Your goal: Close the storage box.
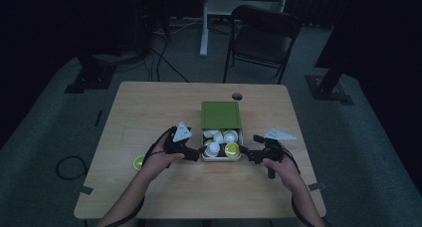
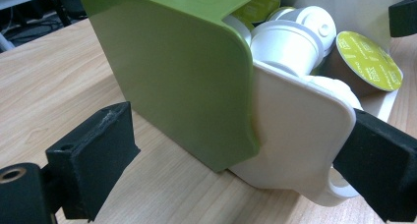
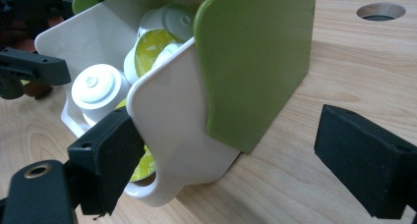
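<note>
The left gripper [image 1: 195,153] stands wide, holding nothing: in the left gripper view one pad [image 2: 96,157] sits apart at 8 o'clock from the box, while the other, at 4 o'clock, lies against the white drawer [image 2: 295,135] near its pull ring. The right gripper [image 1: 247,153] is also wide and empty. In the right gripper view its near pad [image 3: 110,155] touches the drawer's front corner and the far pad [image 3: 366,157] hangs clear over bare wood at 3 o'clock.

Between the two grippers sits the drawer, pulled partly out of its green sleeve [image 1: 221,114], which lies at 12 o'clock from it in the middle of the table [image 1: 149,107]. The drawer is heaped with coffee pods [image 1: 223,142], white cups and yellow-green lids piled above the rim. One stray pod [image 1: 139,162] lies at 9 o'clock of the left hand, near the table's edge.

The likely trouble is the heap. If the drawer is pushed home, the top pods may catch on the sleeve's lip and jam or spill. Since each gripper meets the drawer with a single pad, an uneven push would probably skew the box or slide it across the smooth wood. The left forearm could also knock the stray pod off the table.
</note>
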### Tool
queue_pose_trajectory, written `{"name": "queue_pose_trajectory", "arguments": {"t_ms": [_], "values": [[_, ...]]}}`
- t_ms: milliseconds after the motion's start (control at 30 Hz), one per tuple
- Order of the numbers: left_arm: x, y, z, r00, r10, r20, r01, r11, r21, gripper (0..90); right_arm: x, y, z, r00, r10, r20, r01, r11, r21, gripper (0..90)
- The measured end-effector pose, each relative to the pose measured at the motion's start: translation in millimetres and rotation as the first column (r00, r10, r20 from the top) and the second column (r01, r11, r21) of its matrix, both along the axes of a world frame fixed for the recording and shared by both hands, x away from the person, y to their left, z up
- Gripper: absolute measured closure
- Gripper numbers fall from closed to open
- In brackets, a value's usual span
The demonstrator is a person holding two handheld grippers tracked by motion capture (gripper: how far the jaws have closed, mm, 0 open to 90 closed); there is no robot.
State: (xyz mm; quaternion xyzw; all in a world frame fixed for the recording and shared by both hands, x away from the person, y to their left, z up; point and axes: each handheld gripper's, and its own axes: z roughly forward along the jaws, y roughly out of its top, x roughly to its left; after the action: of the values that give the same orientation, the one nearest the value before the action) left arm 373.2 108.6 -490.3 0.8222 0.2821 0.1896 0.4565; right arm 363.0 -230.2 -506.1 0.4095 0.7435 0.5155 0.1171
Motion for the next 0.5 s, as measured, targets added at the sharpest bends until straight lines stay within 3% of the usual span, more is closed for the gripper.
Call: {"name": "queue_pose_trajectory", "arguments": {"t_ms": [500], "values": [[8.7, 0.3, 0.6, 0.9997, 0.026, -0.001, -0.026, 0.9997, 0.003, 6.1, 9.4, 2.6, 1.5, 0.9996, -0.026, -0.012, 0.026, 1.000, -0.012, 11.0]]}}
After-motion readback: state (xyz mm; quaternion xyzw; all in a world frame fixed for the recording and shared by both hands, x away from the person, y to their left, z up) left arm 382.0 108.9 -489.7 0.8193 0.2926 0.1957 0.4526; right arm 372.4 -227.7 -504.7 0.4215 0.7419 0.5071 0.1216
